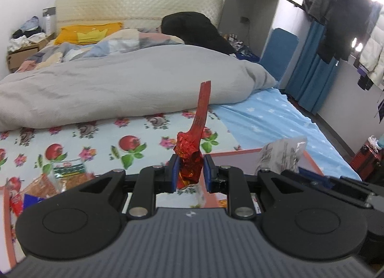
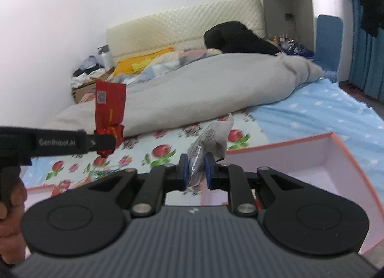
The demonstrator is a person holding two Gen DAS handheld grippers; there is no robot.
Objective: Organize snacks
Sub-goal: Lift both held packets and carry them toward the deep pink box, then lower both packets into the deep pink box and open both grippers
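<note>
My left gripper (image 1: 189, 170) is shut on a red foil snack packet (image 1: 192, 148), whose flat end sticks up above the blue pads. The same red packet (image 2: 109, 107) shows at the left of the right wrist view, held up over the bed by the left gripper (image 2: 105, 142). My right gripper (image 2: 195, 170) is shut on a silver-grey snack packet (image 2: 208, 139), which rises between its pads. That silver packet (image 1: 280, 153) also appears at the right of the left wrist view. A pink box (image 2: 300, 155) with an orange rim lies on the bed below the right gripper.
Several snack packets (image 1: 67, 174) lie at the lower left, by another orange-rimmed tray edge (image 1: 7, 206). A floral sheet (image 1: 100, 139) covers the bed, with a grey duvet (image 1: 120, 81) heaped behind it. Blue curtains (image 1: 309, 71) and hanging clothes stand at the right. A hand (image 2: 9, 206) grips the left handle.
</note>
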